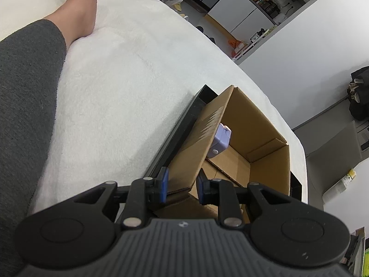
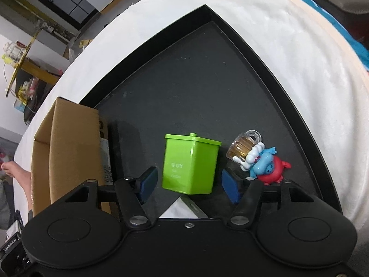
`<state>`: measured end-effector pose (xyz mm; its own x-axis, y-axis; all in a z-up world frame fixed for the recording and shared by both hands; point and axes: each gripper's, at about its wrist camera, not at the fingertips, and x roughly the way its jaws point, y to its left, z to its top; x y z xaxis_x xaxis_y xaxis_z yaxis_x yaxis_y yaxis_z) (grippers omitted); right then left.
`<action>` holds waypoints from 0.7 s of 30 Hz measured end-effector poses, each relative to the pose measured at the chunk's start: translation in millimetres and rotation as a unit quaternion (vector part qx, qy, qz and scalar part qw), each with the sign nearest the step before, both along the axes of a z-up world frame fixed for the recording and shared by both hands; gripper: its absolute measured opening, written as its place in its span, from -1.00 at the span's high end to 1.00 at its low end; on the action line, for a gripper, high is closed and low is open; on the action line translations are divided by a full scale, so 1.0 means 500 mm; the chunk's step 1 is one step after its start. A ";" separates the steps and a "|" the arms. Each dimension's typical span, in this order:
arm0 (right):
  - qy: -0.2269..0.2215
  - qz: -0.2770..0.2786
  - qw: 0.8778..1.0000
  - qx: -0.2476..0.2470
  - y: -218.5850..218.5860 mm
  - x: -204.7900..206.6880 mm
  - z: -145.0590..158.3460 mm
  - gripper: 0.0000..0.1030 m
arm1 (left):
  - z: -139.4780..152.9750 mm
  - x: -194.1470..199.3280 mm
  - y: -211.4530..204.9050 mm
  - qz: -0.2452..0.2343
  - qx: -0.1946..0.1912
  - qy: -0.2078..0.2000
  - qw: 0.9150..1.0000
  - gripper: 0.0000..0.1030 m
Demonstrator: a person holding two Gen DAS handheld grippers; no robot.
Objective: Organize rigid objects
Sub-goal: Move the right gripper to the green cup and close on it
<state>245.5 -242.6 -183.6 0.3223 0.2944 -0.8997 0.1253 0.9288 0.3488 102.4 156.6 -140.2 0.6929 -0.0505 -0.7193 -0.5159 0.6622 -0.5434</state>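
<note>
In the right wrist view, a green lidded box [image 2: 190, 164] stands upright on the black tray [image 2: 207, 73]. My right gripper [image 2: 189, 182] is open, its blue pads on either side of the box's lower part, not touching. A small toy beer mug [image 2: 244, 149] and a blue and red figure [image 2: 268, 166] lie just right of the box. In the left wrist view, my left gripper [image 1: 182, 187] has its blue pads on both sides of a flap of the cardboard box [image 1: 230, 147]. A lilac object [image 1: 220, 139] lies inside the box.
The tray lies on a white fleece cover [image 1: 115, 87]. The cardboard box [image 2: 69, 152] stands at the tray's left end. A person's leg in grey cloth [image 1: 25, 103] and bare foot rest on the cover at left. Shelves and furniture stand beyond the edge.
</note>
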 end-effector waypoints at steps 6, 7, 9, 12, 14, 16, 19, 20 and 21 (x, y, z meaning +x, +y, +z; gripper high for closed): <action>-0.006 -0.014 1.000 0.020 -0.018 0.001 -0.013 -0.08 | 0.001 0.002 -0.007 0.002 0.007 0.003 1.000 0.54; -0.005 -0.018 0.999 0.029 -0.021 0.003 -0.013 0.07 | 0.001 0.002 -0.008 0.002 0.008 0.003 1.000 0.54; -0.001 -0.023 0.999 0.040 -0.025 0.005 -0.014 0.07 | 0.001 0.002 -0.010 0.003 0.009 0.004 1.000 0.54; -0.007 -0.020 0.999 0.032 -0.023 0.004 -0.002 0.08 | 0.001 0.003 -0.010 0.004 0.009 0.004 1.000 0.54; -0.014 -0.017 0.999 0.037 -0.021 0.003 0.008 0.08 | 0.001 0.004 -0.011 0.004 0.011 0.004 1.000 0.54; -0.019 -0.016 0.999 0.037 -0.019 0.003 0.017 0.08 | 0.002 0.004 -0.012 0.002 0.014 0.004 1.000 0.55; -0.031 -0.016 0.999 0.039 -0.012 0.005 0.036 0.08 | 0.003 0.003 -0.013 -0.001 0.016 0.004 1.000 0.55; -0.035 -0.014 0.999 0.039 -0.011 0.004 0.041 0.08 | 0.003 0.003 -0.013 -0.001 0.016 0.004 1.000 0.55; -0.038 -0.013 0.998 0.038 -0.009 0.004 0.047 0.08 | 0.003 0.003 -0.012 -0.001 0.015 0.004 1.000 0.55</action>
